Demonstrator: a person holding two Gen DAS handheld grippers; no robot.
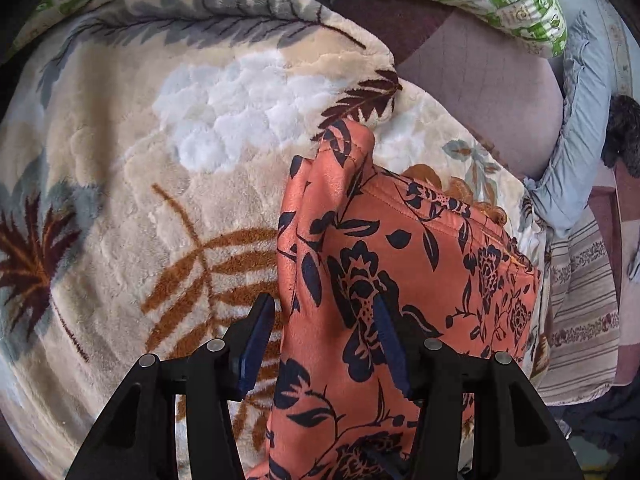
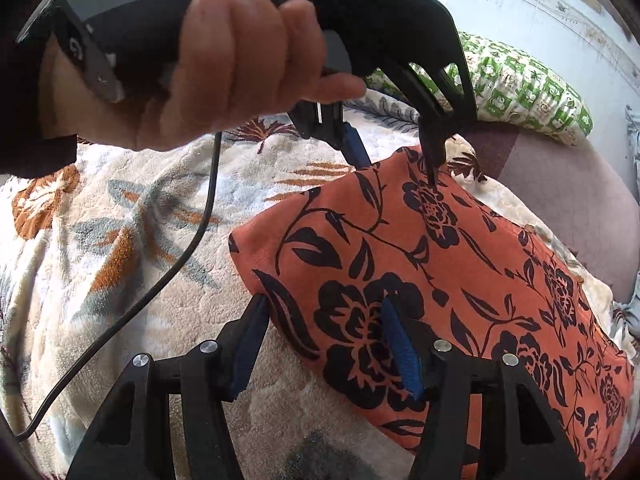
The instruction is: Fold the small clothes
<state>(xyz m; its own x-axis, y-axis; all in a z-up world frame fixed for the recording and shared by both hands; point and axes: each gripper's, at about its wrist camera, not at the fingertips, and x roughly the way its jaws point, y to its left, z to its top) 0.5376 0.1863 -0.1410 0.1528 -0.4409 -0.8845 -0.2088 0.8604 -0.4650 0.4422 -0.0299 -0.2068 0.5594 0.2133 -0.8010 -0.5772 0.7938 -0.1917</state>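
Observation:
An orange garment with a dark floral print [image 2: 440, 264] lies folded on a plush leaf-patterned blanket [image 2: 132, 264]. My right gripper [image 2: 324, 302] stands over its near left corner. One finger is just outside the cloth's edge and the other rests on top, with flat cloth spanning the gap and the pads not pinching. A hand [image 2: 240, 60] holds my left gripper [image 2: 400, 166] at the garment's far corner, fingers apart on either side of it. In the left wrist view the garment [image 1: 400, 248] runs away between my left gripper's [image 1: 325, 320] spread fingers, and its left edge lies inside the gap.
A green and white patterned pillow [image 2: 524, 88] lies at the back on a mauve sheet [image 2: 560, 184]. A black cable [image 2: 200, 224] hangs from the left gripper across the blanket. Light blue cloth [image 1: 580, 128] and striped fabric [image 1: 580, 300] lie to the right.

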